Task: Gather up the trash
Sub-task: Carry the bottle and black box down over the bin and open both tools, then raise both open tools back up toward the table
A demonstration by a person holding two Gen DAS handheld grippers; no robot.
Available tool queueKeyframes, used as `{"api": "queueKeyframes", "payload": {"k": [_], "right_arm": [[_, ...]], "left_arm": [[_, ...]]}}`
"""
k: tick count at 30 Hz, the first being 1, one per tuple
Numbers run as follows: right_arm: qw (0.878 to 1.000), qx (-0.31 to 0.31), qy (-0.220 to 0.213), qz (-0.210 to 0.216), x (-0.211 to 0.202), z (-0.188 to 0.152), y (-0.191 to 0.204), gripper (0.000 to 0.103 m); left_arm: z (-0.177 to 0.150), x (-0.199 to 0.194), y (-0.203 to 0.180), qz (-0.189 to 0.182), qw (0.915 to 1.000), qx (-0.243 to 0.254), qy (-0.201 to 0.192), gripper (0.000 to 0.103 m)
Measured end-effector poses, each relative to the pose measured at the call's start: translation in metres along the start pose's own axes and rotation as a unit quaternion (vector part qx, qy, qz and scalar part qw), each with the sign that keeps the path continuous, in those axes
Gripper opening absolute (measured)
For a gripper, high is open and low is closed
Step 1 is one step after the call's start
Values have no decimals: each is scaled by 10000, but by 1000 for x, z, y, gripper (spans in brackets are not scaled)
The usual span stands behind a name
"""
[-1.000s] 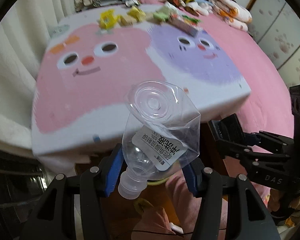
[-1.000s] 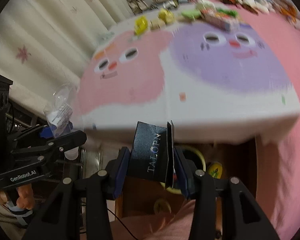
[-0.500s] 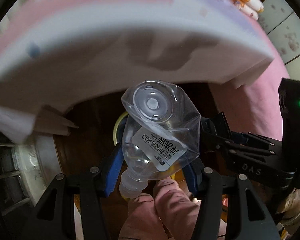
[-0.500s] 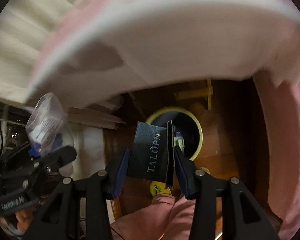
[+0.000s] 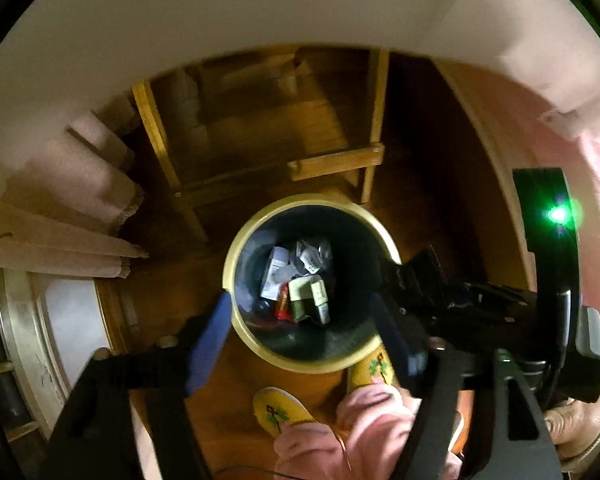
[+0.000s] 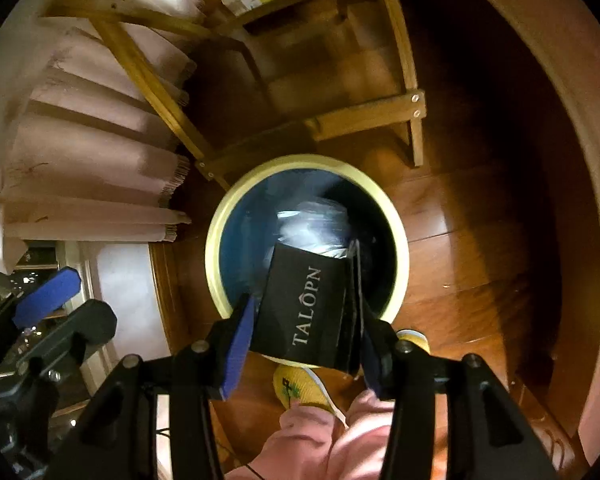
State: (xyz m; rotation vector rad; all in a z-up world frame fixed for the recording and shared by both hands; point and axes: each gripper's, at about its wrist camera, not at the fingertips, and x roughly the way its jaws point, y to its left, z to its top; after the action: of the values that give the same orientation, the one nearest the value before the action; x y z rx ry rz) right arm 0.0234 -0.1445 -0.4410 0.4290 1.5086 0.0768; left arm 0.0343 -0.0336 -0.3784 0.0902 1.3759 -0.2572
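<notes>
A round bin with a yellow rim (image 5: 236,248) stands on the wooden floor below both grippers; it also shows in the right wrist view (image 6: 216,236). Several pieces of trash (image 5: 300,284) lie inside it. My left gripper (image 5: 300,340) is open and empty, right above the bin's near side. The clear plastic bottle (image 6: 312,228) is blurred inside the bin. My right gripper (image 6: 304,340) is shut on a black box (image 6: 304,312) marked TALOPN, held over the bin's near edge.
A wooden table frame (image 6: 360,116) stands just behind the bin, under the hanging cloth (image 5: 80,184). Yellow slippers (image 5: 280,408) and pink trouser legs (image 6: 332,440) are right in front of the bin. A pink bedspread (image 5: 580,200) hangs on the right.
Both grippers swung down from the table top to point at the bin. My left gripper opened and let the clear bottle drop into the bin. The right still holds the black box.
</notes>
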Motion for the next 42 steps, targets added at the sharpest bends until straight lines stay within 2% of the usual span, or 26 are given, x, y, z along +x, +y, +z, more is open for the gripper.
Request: {"api": "queueKeyframes", "payload": {"k": [2,5,14,23,33,42], "right_arm": [[10000,-40,0,-16,6,3,-2,67],[10000,-34,-25,-46,9,6,-4,69],[9996,-38,-265,-2,-24,14,9,71],[9987,-115,-502,43,-92,12,36,71],[9972,-176,-722,124,-183,-1,73,71],[9936,-237,-1080,216,-266,-14,99,71]], "left_arm": [[1,6,2,49,9999,-94,46,81],[6,8,18,159,9997,-190,50,93],[12,-21,33,318,9990,-297,-108,96],[16,-103,35,232,9981,-388,-409,96],[23,-213,30,92,9973,-136,-721,96],[32,-296,24,-63,9942,62,-1071,96]]}}
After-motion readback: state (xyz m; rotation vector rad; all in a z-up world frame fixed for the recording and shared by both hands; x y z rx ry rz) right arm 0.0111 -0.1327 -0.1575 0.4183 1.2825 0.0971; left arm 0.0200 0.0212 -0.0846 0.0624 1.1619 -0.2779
